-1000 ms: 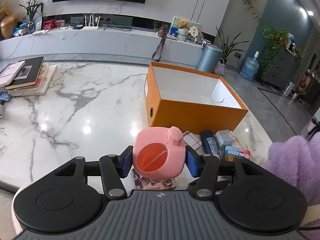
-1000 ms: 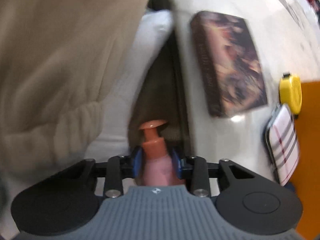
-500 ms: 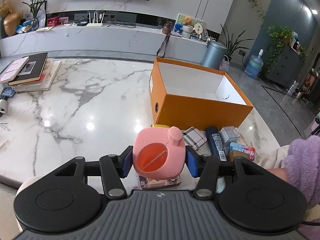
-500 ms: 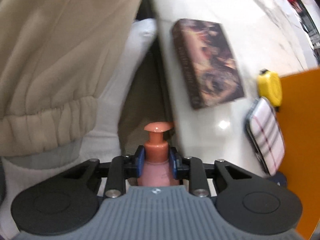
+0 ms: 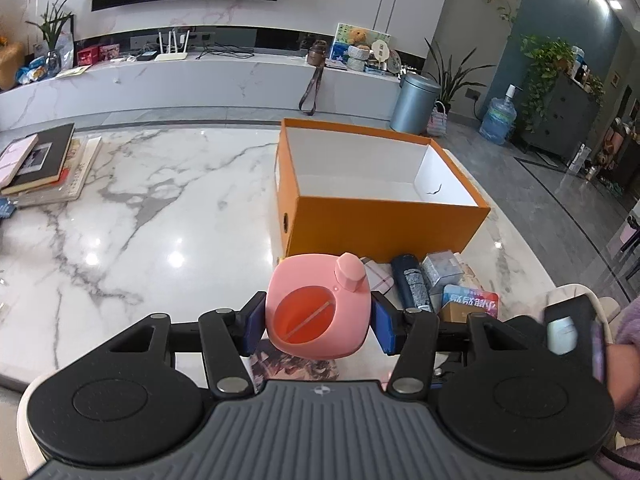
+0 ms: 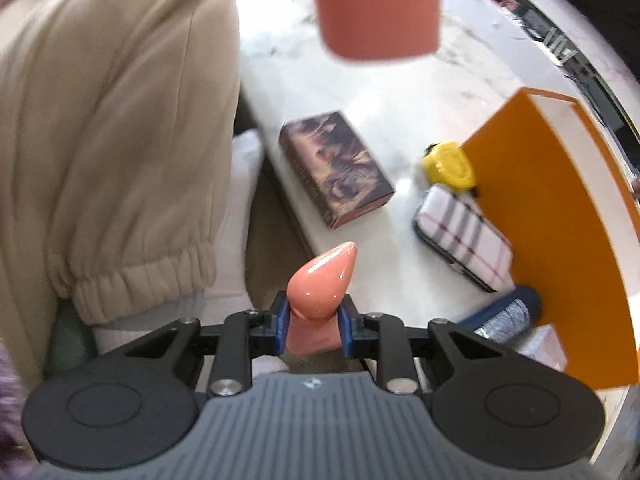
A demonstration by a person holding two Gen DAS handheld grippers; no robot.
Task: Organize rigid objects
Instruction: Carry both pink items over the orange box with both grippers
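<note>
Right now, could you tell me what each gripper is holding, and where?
Left gripper: pink cup, clamped across its sides. Right gripper: pump bottle, gripped at its neck.

**Hidden, cropped and blurred regions**

We see the book (image 5: 296, 364) mostly covered by the pink container (image 5: 318, 308) in the left view. In the right view, that container (image 6: 378, 8) is blurred and cut by the top edge, and the pump bottle (image 6: 316, 312) hides its body behind the right gripper (image 6: 313, 326).

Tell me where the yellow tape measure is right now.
In the right wrist view, the yellow tape measure lies on the marble table, against the orange box, just beyond the plaid case and right of the book.
</note>
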